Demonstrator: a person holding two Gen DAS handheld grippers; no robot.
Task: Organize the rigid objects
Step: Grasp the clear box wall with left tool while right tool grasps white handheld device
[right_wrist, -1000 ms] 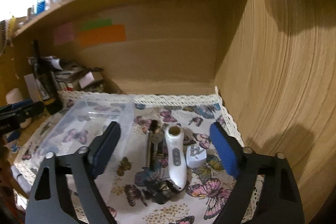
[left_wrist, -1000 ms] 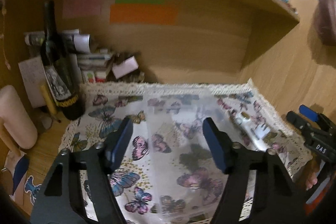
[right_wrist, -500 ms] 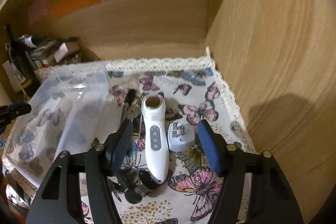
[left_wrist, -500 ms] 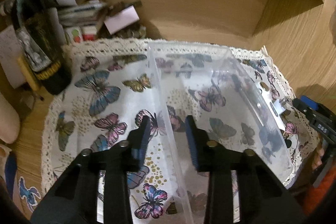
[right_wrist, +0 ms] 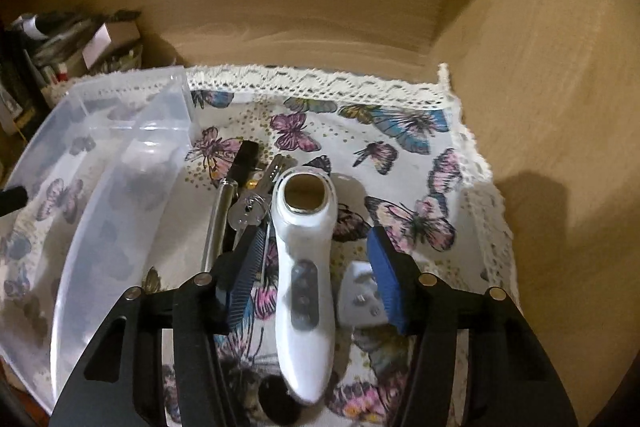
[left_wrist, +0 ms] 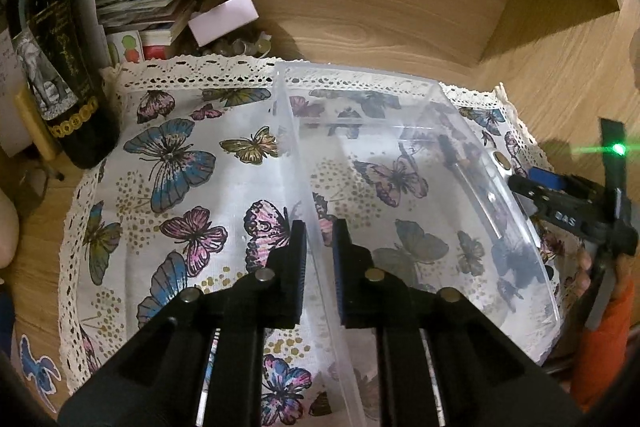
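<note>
Both our tongs dropped and narrowed.
Left gripper [left_wrist: 319, 247] clamped the bin [left_wrist: 472, 195] wall; right gripper [right_wrist: 316, 267] was closing, apart, around the white device [right_wrist: 304, 291].

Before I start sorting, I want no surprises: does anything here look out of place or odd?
Nothing looks damaged or spilled. The clear bin is empty, while the white handheld device, keys and white plug adapter lie loose on the butterfly cloth beside it.

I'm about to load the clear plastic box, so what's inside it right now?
The clear box holds no loose items; only the butterfly cloth shows through its floor. The left gripper hides part of its near corner.
</note>
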